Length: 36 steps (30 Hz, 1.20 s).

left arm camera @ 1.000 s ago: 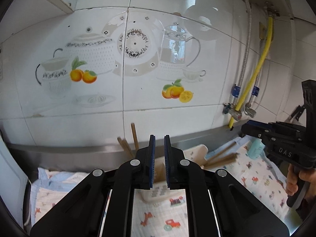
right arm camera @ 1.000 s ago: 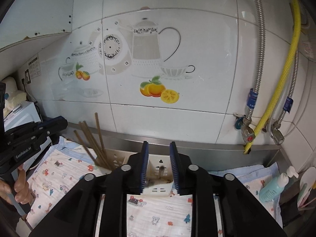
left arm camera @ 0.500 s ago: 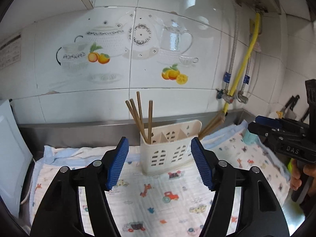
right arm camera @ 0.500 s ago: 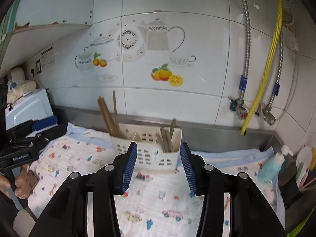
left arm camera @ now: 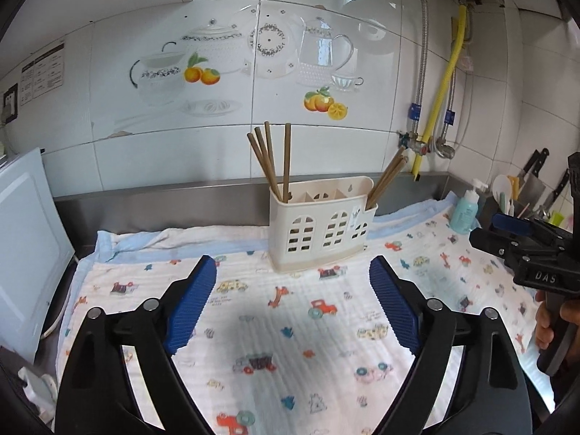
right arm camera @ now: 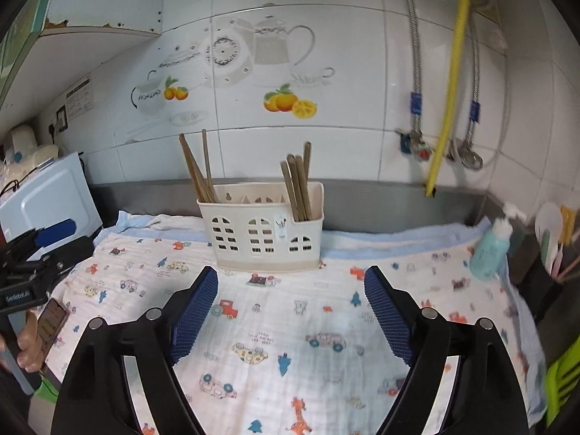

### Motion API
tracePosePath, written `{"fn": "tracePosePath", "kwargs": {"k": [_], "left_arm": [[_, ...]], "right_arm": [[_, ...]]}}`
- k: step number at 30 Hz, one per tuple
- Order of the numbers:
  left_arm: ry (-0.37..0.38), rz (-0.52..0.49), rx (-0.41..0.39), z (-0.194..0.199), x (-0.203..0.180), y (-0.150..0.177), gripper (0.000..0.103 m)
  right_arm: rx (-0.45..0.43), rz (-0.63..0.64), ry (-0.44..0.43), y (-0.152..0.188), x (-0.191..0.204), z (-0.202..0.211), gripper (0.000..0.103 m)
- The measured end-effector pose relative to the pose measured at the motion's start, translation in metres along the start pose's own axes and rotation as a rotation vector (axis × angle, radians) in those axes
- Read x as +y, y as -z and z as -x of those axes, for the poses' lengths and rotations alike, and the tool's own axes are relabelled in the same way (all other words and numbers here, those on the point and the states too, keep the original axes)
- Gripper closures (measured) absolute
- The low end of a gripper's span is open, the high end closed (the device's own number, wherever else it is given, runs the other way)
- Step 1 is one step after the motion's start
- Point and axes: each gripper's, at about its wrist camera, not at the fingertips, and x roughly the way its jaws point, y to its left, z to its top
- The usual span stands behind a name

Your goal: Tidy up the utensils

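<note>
A cream utensil caddy (left arm camera: 320,226) (right arm camera: 262,226) stands at the back of a patterned cloth (left arm camera: 290,326) (right arm camera: 290,326). Brown chopsticks (left arm camera: 270,161) (right arm camera: 197,170) stand in its left compartment, and more chopsticks (left arm camera: 386,177) (right arm camera: 299,185) lean in its right one. My left gripper (left arm camera: 293,302) hangs over the cloth in front of the caddy, its jaws opening wide with nothing between them. My right gripper (right arm camera: 291,306) hangs likewise, jaws opening and empty. In the left wrist view the right gripper (left arm camera: 507,230) shows at the right edge, held by a hand (left arm camera: 547,319).
A white appliance (left arm camera: 25,246) (right arm camera: 47,195) stands at the left. A teal pump bottle (left arm camera: 465,212) (right arm camera: 491,250) and a holder with spoons and knives (left arm camera: 518,195) sit at the right. Pipes and a yellow hose (right arm camera: 449,72) run down the tiled wall. A phone (right arm camera: 52,319) lies by the cloth's left edge.
Both grippers have opened from nearly shut to wide and drawn back and down from the caddy, which now stands farther off, whole in both views.
</note>
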Motion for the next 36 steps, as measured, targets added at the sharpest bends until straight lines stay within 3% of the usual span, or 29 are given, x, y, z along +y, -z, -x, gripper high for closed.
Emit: {"fn": "tracePosePath", "kwargs": {"k": [12,36], "left_arm": [[-0.065,0.029,0.019,0.012,0.008,0.03,0.009],[-0.121,0.008,0.035,0.02,0.002,0.055,0.006]], "right_arm": [[0.003,-0.007,0.043,0.029,0.004,0.018,0.011],[0.008,0.025,0.067,0.061,0.024,0.033,0.01]]}}
